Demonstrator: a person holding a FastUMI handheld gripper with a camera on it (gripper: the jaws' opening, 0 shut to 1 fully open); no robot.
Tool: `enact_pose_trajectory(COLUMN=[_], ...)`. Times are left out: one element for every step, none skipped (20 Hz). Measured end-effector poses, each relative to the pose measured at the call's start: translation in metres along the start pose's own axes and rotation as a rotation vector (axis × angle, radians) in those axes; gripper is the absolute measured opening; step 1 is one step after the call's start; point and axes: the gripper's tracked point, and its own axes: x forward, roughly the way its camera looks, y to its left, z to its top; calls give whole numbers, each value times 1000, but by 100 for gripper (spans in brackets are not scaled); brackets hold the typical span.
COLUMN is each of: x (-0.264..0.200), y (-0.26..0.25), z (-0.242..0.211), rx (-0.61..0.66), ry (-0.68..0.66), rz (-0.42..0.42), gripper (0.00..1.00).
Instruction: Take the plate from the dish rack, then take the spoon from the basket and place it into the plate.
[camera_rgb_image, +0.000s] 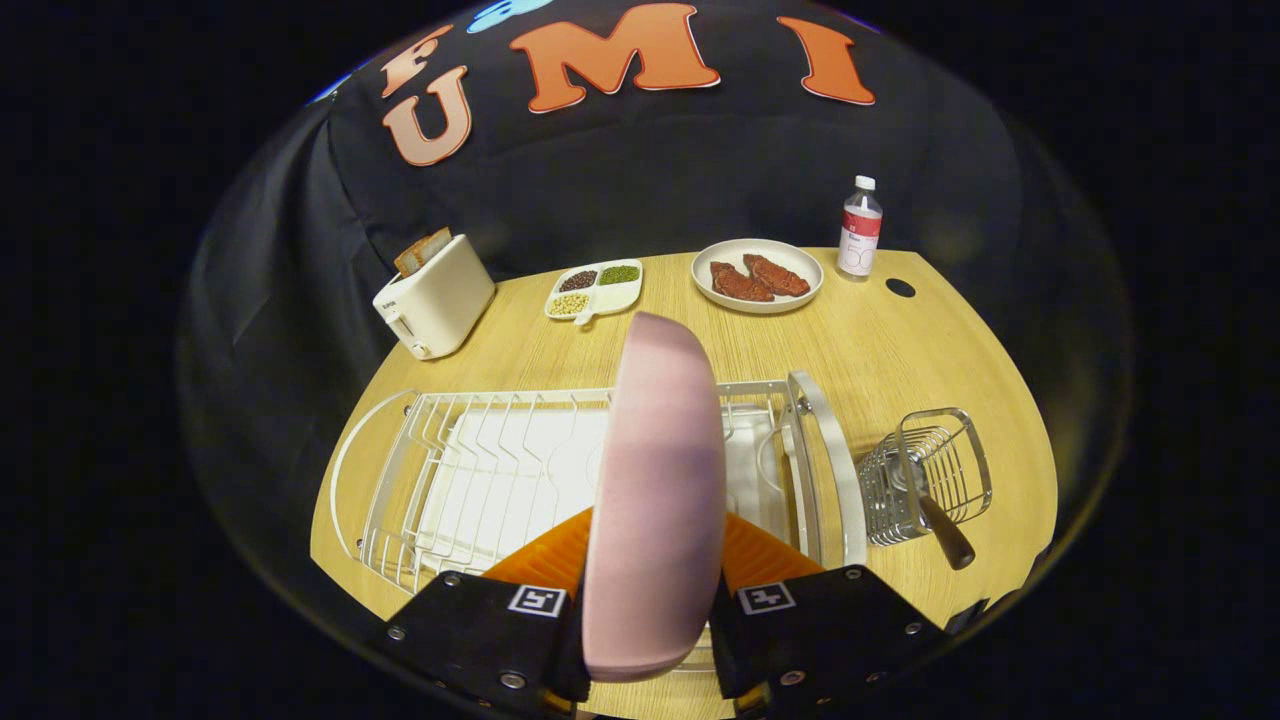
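A pink plate (655, 500) stands on edge between my two fingers, and my gripper (652, 575) is shut on its lower part. The plate hangs over the white wire dish rack (480, 470), which lies on the wooden table just ahead of the fingers. To the right of the rack stands a small wire basket (925, 475). A spoon with a brown handle (945, 535) leans in it, handle pointing out toward me. The plate hides the middle of the rack.
Beyond the rack, a white toaster (435, 297) with bread stands at the far left. A divided dish of beans (594, 288), a plate with two pieces of meat (757, 275) and a small bottle (859, 228) line the far table edge.
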Motion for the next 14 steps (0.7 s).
enact_pose_trajectory(x=[-3,-6,-9,-13,-16,-17,-21,-24,-28,-31,-36,-37,-39,-41], y=[-1,-5,-12,-18,-22,-26,-27,-33,-40,-45,-37,-29,-26,-24], z=[4,10,17,25,27,27,29,33,38,45,43,40,35,30], rx=[1,4,8,10,12,15,25,33,44,53,81,103,127,146], ry=[-14,-37,-61,-89,-101,-103,-110,-127,-151,-177,-173,-168,-159,-147], rz=[-13,-33,-64,-90,-112,-126,-130,-144,-163,-167,-126,-79,-44,-16], gripper=[46,44,42,40,37,36,36,36,34,33,31,30,30,30])
